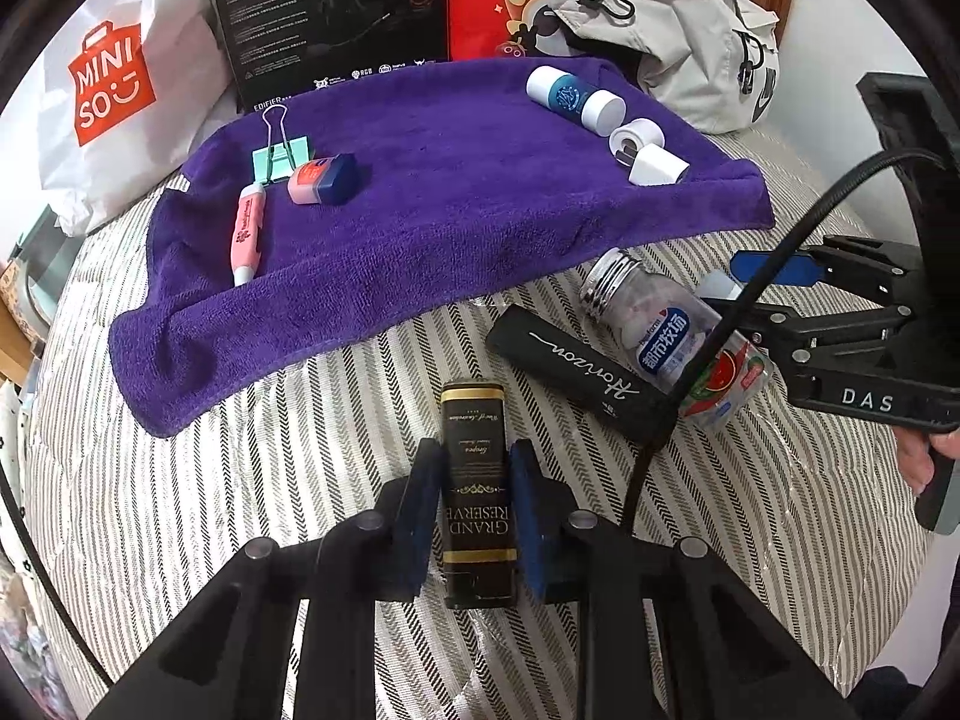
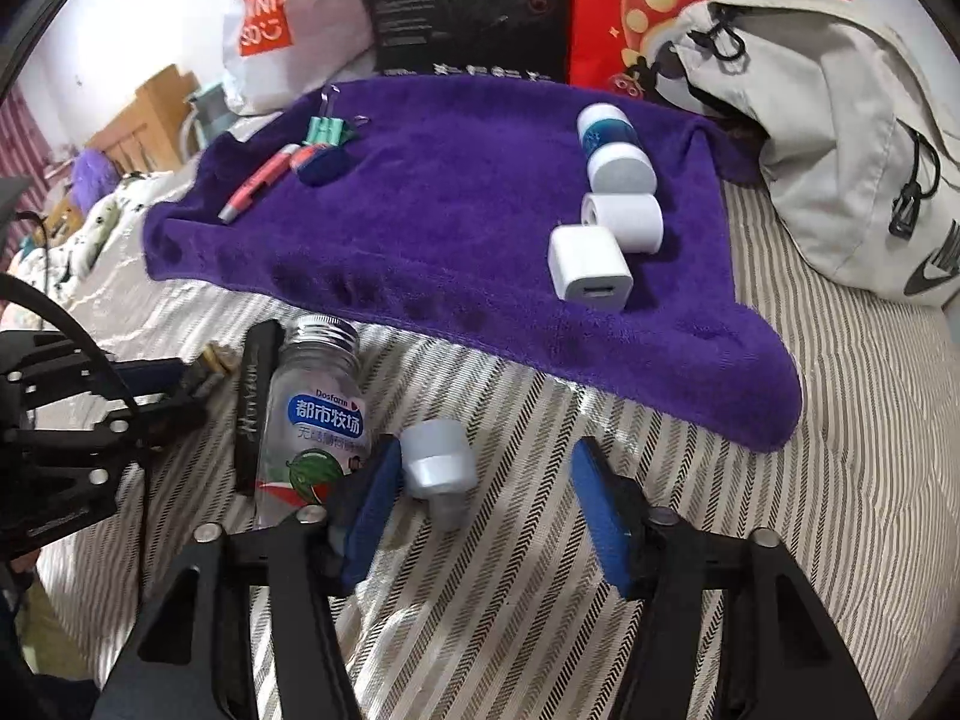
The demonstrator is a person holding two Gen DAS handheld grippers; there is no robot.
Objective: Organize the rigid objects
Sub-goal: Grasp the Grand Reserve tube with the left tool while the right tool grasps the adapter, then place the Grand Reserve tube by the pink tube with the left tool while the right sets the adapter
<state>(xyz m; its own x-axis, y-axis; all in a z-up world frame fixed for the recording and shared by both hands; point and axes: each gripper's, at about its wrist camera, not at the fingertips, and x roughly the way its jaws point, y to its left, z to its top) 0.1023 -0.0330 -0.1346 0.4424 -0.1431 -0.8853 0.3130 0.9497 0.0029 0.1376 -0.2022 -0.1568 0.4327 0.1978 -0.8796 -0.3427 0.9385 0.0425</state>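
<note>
Here, padded left fingers point(image 1: 474, 516) clamp a slim rectangular black tin point(image 1: 478, 480).

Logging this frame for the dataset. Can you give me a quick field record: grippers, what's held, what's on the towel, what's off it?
left gripper: shut on black rectangular tin with gold trim
right gripper: open, around small translucent white cap, not gripping
surface: striped bedspread
on purple towel: pink pen, teal binder clip, pink-and-blue eraser, blue-and-white tube, white tape roll, white charger cube
off towel: clear plastic candy bottle, black flat case
</note>
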